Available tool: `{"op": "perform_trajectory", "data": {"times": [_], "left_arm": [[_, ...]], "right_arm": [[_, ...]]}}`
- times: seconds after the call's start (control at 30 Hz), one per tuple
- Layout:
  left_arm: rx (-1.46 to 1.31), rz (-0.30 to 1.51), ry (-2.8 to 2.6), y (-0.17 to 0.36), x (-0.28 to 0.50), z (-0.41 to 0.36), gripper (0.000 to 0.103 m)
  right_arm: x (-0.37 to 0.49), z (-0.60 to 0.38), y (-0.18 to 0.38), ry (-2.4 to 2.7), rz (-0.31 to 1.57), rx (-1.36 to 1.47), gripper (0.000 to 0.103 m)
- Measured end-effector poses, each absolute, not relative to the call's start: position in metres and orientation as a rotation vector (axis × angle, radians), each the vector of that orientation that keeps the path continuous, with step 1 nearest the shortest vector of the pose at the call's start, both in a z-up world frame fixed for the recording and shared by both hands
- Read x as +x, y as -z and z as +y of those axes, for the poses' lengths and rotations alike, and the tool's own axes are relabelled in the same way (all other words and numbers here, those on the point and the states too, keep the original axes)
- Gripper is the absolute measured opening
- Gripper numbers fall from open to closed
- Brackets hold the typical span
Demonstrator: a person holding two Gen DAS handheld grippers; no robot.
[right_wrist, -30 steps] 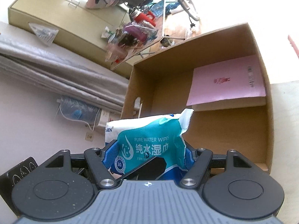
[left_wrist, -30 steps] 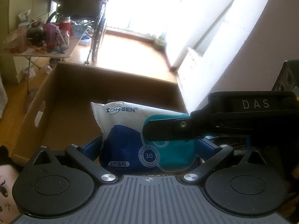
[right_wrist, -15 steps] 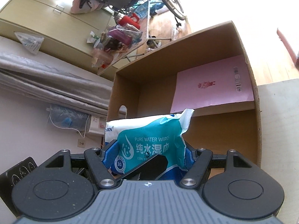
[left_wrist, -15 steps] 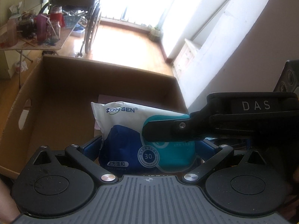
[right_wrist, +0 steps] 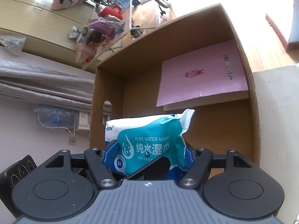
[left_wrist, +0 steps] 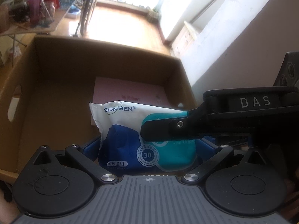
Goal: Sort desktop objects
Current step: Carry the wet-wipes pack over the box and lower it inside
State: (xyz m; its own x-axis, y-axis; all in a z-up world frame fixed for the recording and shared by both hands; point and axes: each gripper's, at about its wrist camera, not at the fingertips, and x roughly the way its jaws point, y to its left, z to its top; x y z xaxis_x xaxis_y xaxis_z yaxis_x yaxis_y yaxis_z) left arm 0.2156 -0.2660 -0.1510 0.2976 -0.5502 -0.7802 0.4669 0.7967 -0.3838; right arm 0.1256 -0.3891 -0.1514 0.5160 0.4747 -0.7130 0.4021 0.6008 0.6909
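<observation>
Wet wipes pack (left_wrist: 134,130) sits between my left gripper (left_wrist: 147,145) pads and also in my right gripper (right_wrist: 147,155); both are clamped on it. It hangs over the open cardboard box (left_wrist: 56,74), with the pink booklet (right_wrist: 201,74) on the box floor at 1 o'clock in the right view. Pack looks soft, light, slick film; I'd grip the padded middle, not the crimped end seals.
</observation>
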Motion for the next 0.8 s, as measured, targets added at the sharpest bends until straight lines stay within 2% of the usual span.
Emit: {"op": "perform_trajectory", "data": {"times": [0.33,0.6,0.8], "left_arm": [[-0.085,1.177,0.741,0.176,0.228,-0.266,0.100],[-0.018,1.242,0.745,0.201,0.229,-0.278,0.103],[-0.067,1.254,0.785,0.200,0.223,-0.269,0.103]], "right_arm": [[0.134,-0.382,0.170,0.020,1.167,0.943,0.072],[0.143,-0.376,0.175,0.132,1.229,0.801,0.069],[0.145,-0.373,0.175,0.149,1.241,0.741,0.069]]}}
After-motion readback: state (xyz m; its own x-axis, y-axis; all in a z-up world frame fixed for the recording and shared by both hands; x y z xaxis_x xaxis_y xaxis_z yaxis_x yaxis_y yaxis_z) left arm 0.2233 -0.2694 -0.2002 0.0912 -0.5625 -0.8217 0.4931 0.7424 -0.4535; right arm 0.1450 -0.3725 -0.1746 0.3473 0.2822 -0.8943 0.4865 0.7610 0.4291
